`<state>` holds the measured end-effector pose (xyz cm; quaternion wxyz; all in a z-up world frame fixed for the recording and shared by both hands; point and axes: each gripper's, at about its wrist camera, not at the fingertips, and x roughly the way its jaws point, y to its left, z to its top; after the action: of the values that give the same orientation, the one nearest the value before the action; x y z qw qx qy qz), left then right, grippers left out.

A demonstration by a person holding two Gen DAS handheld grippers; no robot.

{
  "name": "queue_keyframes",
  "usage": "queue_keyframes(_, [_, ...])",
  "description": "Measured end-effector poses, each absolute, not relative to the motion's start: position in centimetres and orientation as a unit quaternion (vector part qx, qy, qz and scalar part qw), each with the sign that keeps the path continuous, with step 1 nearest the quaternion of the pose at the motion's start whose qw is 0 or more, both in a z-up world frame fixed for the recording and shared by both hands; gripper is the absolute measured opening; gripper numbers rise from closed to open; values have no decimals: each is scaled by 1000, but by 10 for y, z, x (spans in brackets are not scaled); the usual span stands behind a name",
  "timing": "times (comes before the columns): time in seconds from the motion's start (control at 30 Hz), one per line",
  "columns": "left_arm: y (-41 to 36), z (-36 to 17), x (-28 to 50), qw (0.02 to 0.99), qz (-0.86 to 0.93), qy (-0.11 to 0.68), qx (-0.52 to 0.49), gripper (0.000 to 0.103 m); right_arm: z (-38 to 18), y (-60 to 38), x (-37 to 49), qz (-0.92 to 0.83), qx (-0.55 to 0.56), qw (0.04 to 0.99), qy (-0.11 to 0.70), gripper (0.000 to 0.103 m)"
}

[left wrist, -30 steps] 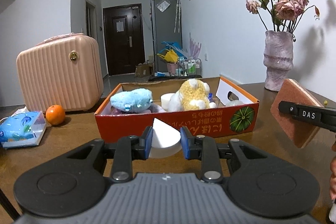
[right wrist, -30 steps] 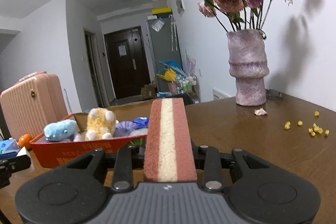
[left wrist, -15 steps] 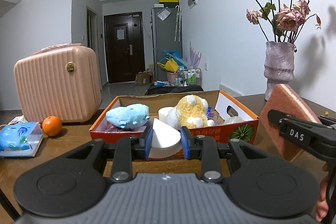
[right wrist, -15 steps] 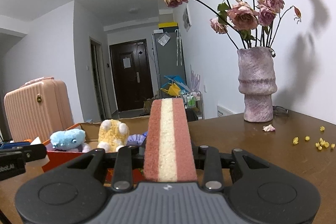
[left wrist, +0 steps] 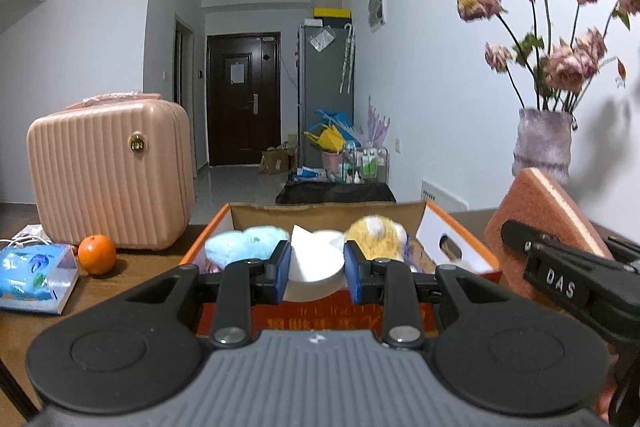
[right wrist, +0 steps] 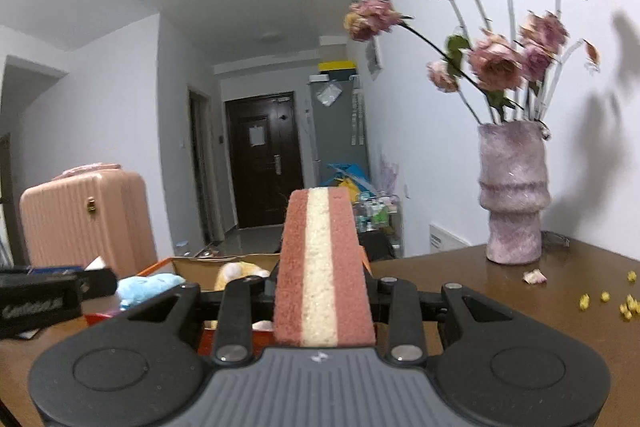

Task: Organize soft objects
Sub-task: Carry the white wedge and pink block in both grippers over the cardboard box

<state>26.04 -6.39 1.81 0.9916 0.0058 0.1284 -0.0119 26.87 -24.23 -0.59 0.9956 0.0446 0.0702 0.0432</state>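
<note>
My left gripper (left wrist: 315,265) is shut on a white foam wedge (left wrist: 310,273), held just in front of an orange cardboard box (left wrist: 456,247). The box holds a light blue plush (left wrist: 240,245) and a yellow plush (left wrist: 374,233). My right gripper (right wrist: 322,291) is shut on a pink and cream sponge (right wrist: 320,267). That sponge also shows in the left wrist view (left wrist: 538,211), to the right of the box. The box (right wrist: 160,265) and both plushes lie low and left in the right wrist view.
A pink ribbed case (left wrist: 108,173), an orange (left wrist: 97,254) and a blue tissue pack (left wrist: 36,277) stand left of the box. A purple vase of dried roses (right wrist: 514,195) stands at the right by the wall, with yellow crumbs (right wrist: 616,301) on the brown table.
Both grippers have risen and moved nearer the box, each still holding its object. The right gripper with the sponge has closed in toward the box from the right.
</note>
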Motion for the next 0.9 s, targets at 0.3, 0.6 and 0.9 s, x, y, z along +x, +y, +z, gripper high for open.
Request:
queue_keyframes(0.3, [-63, 37, 270, 992, -11, 126, 0, 29, 17, -228, 275, 70, 19, 994, 83, 31])
queue_keyframes(0.6, [-58, 48, 282, 992, -9, 125, -6, 29, 31, -218, 302, 73, 23, 992, 96, 31])
queue_keyframes(0.9, [-53, 53, 310, 991, -2, 131, -20, 29, 38, -216, 326, 69, 23, 992, 105, 31])
